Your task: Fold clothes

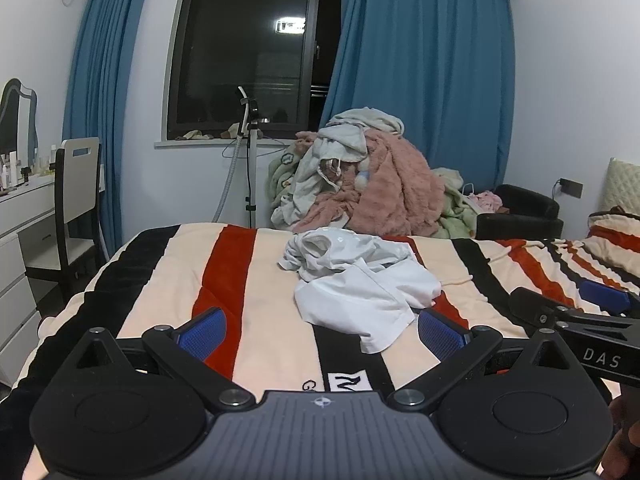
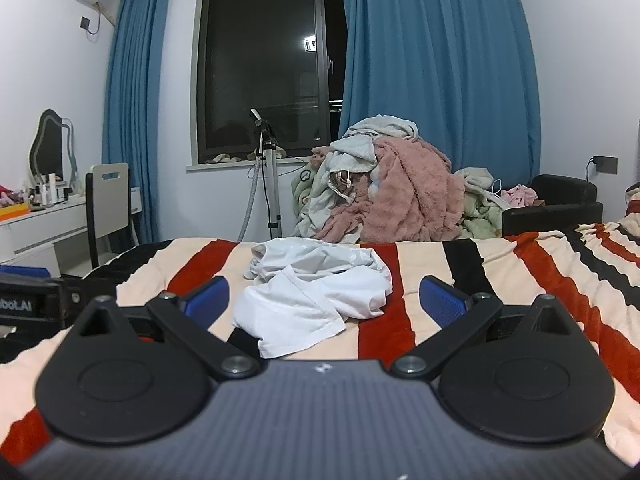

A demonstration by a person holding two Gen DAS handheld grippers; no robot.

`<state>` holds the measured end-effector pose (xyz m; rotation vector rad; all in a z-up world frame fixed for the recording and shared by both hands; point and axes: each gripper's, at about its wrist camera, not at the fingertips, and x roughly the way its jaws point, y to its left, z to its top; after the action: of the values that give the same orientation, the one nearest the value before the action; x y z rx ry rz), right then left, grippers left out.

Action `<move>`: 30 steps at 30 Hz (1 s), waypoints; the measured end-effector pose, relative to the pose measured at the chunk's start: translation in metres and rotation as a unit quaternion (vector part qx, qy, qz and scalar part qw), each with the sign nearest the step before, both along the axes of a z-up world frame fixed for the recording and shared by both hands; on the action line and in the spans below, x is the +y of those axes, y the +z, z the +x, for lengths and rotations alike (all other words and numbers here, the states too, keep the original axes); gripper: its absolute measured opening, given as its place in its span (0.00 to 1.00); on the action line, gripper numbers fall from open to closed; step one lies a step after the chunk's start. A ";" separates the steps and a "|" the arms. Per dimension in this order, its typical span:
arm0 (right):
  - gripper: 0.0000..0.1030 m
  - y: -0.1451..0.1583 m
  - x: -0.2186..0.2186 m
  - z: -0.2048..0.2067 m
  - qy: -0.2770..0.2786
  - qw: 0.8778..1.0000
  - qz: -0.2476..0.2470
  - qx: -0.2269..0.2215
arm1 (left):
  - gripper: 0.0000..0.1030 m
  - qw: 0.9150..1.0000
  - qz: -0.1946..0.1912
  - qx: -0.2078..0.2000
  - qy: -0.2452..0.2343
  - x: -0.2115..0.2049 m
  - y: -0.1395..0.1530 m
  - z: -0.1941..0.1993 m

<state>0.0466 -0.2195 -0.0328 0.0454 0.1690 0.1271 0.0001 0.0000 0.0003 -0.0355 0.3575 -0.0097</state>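
The white garment [image 1: 360, 280] lies crumpled mid-bed on the striped blanket [image 1: 256, 264]. Left gripper [image 1: 322, 330] and right gripper [image 2: 324, 296] hover before it, fingers spread, holding nothing. Best to pinch separate edges and spread it flat first.

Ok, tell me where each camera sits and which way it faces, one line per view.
Left wrist view: rides on the left tool, facing across the striped bed toward the window; its own open blue pads frame the crumpled white garment, the right tool pokes in at the right edge, and part of a hand shows bottom right.
Right wrist view: rides on the right tool, same heading; its open pads frame the garment, with the left tool at the left edge.
Shared: bed, white garment, clothes pile, blue curtains, window.
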 end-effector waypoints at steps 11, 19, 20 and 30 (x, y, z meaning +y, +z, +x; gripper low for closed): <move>1.00 -0.005 0.004 0.002 -0.008 1.000 -0.001 -0.005 | 1.00 1.000 0.002 -0.003 0.001 -0.001 0.004 -0.001; 1.00 -0.005 0.001 -0.002 -0.012 1.000 -0.002 -0.004 | 1.00 1.000 0.001 0.000 0.005 -0.001 0.000 -0.001; 1.00 -0.005 0.000 -0.002 -0.012 1.000 -0.001 -0.003 | 1.00 1.000 0.003 0.002 0.004 -0.002 -0.001 0.000; 1.00 0.001 -0.002 -0.004 -0.015 1.000 0.003 -0.005 | 0.99 1.000 0.014 0.005 -0.001 -0.006 -0.006 0.001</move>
<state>0.0430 -0.2213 -0.0315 0.0533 0.1580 0.0985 0.0011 -0.0061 -0.0059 -0.0067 0.3685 -0.0072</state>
